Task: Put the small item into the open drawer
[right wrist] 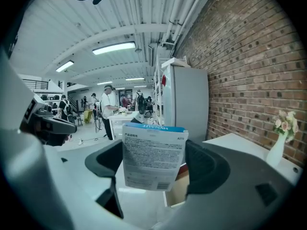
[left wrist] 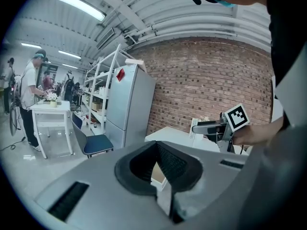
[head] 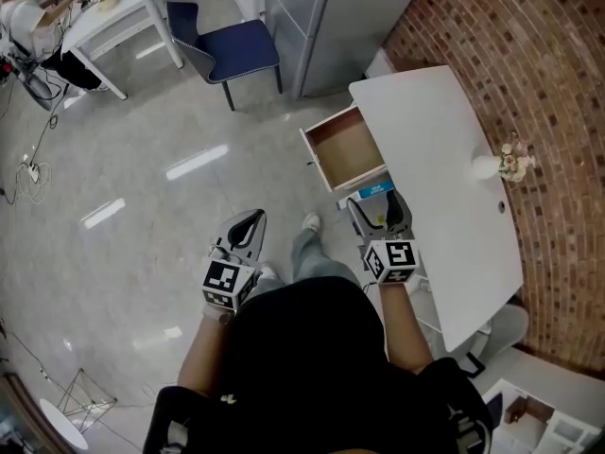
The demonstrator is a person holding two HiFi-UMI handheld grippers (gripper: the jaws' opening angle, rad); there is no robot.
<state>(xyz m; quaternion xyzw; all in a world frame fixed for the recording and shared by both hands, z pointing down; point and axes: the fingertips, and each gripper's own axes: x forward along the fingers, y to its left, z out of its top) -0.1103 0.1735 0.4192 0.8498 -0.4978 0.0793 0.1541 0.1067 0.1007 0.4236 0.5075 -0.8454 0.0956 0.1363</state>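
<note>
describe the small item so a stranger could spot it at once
Find the white table along the brick wall; its wooden drawer stands pulled out. Just short of that drawer, the right gripper is shut on a flat packet, white with small print and a blue top edge; the left gripper holds nothing.

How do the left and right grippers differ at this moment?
The left gripper has its jaws closed on nothing; the right gripper has its jaws clamped on a blue-topped white packet. The left gripper hangs over bare floor; the right gripper is near the open drawer. Both carry a marker cube.
</note>
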